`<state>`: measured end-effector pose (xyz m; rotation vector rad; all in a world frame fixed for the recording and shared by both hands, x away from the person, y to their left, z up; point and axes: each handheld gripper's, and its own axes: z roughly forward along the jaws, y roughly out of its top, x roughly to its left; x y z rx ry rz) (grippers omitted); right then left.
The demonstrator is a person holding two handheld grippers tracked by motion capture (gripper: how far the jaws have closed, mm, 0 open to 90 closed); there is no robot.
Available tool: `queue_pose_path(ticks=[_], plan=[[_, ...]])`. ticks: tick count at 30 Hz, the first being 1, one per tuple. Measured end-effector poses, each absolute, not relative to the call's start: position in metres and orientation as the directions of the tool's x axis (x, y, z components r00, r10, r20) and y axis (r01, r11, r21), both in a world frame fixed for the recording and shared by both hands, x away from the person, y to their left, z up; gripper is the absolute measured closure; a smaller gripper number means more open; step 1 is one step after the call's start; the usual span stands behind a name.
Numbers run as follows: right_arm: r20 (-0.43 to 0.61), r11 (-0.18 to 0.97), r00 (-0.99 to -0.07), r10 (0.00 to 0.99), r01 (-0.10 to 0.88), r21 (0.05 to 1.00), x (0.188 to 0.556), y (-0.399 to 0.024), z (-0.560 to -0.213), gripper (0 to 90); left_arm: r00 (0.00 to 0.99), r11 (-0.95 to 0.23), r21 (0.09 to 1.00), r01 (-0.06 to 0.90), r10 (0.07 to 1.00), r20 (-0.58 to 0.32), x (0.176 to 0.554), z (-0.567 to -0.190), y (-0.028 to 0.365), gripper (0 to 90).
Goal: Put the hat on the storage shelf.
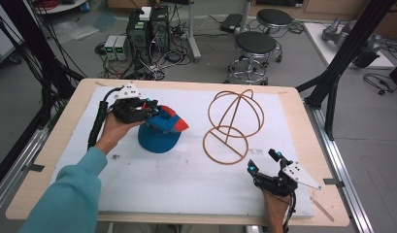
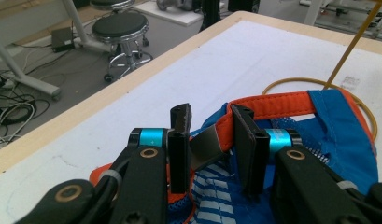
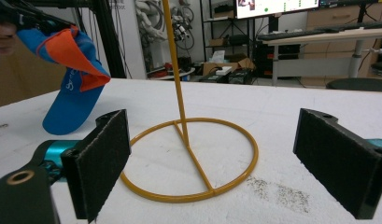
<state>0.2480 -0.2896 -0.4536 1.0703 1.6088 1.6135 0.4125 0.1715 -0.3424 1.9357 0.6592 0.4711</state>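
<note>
A white mat (image 1: 186, 179) covers the wooden table. Left of centre in the high view, the left gripper (image 2: 209, 140) is clamped on the orange rear strap of a blue cap (image 1: 159, 133), lifting its back while the brim rests on the mat. At lower right, the right gripper (image 1: 265, 162) sits wide open and empty, facing a yellow wire stand (image 1: 232, 126).

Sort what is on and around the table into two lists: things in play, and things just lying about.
In play:
- blue and orange cap, its back strap pinched in the left tongs
- yellow wire stand, directly ahead of the open right tongs

Lying about:
- two black stools on the floor beyond the table
- computer boxes and cables
</note>
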Motion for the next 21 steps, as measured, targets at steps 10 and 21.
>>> queue_pose_path(ticks=[10,21], plan=[[0.120,-0.074,-0.486,0.866,0.113,0.991,0.248,-0.290,-0.454,10.0,0.769,-0.396,0.872,0.286,0.639,0.038,0.429,-0.368,0.152,68.8],[0.124,-0.076,-0.483,0.867,0.119,0.990,0.248,-0.290,-0.454,10.0,0.725,-0.358,0.866,0.350,0.688,-0.009,0.432,-0.369,0.154,23.6]])
